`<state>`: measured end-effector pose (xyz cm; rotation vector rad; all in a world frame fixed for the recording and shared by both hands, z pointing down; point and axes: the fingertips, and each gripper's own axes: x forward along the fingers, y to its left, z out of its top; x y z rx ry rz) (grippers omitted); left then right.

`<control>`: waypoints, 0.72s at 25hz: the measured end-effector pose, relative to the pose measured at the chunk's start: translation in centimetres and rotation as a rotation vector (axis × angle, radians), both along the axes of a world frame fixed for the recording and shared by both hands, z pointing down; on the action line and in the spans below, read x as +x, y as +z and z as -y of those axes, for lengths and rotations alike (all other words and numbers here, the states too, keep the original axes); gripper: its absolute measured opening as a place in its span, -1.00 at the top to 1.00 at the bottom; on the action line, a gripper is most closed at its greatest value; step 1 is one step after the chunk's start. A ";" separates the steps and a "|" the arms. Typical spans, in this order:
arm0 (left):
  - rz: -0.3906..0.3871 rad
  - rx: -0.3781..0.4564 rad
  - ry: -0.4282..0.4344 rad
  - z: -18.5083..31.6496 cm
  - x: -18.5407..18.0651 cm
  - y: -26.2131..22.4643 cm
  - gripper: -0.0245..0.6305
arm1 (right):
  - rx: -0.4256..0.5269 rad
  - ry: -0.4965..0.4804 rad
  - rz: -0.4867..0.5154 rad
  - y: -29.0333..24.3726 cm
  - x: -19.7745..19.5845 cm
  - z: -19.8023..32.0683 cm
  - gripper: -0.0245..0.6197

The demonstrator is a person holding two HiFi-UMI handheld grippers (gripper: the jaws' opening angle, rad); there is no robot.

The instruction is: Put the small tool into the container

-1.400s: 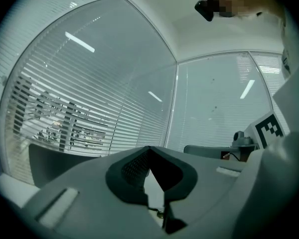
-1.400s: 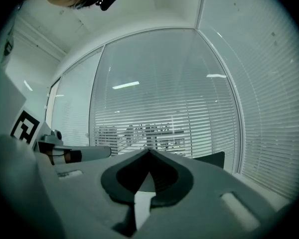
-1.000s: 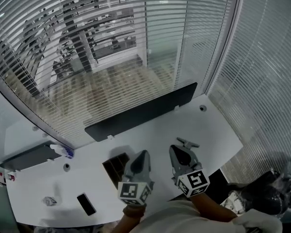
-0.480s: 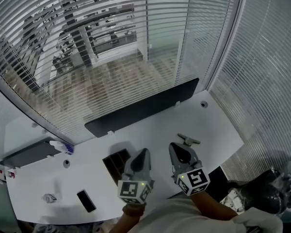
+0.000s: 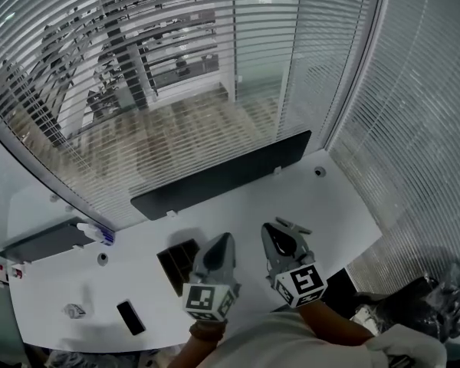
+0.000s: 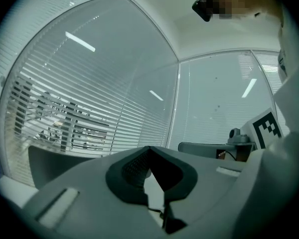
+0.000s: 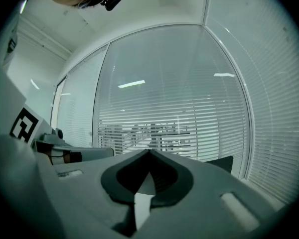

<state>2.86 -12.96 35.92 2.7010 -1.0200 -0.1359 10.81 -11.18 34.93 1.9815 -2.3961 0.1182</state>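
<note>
Hovering over the desk (image 5: pixel 333 198), left gripper (image 5: pixel 225 240) and right gripper (image 5: pixel 271 232) were both clenched empty. Tool (image 5: pixel 292 225) lay at right's 1 o'clock, container (image 5: pixel 176 261) at left's 9.

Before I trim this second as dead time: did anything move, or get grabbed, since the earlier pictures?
Nothing visibly changed. The left tongs and right tongs stay shut and empty; the small tool lies on the table, outside the dark container.
</note>
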 end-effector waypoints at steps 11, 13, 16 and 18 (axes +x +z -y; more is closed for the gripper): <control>0.017 0.003 0.077 0.2 5.3 0.3 0.92 | 0.001 0.020 -0.047 0.6 3.6 -0.6 0.92; 0.026 -0.001 0.091 0.1 6.2 0.7 0.92 | -0.008 0.027 -0.044 1.2 4.3 -0.8 0.92; 0.035 -0.025 0.103 0.0 7.5 1.8 0.92 | -0.036 0.039 -0.035 2.2 5.5 -1.1 0.92; 0.043 -0.043 0.114 -0.1 8.1 2.6 0.92 | -0.051 0.046 -0.032 2.9 6.1 -1.2 0.92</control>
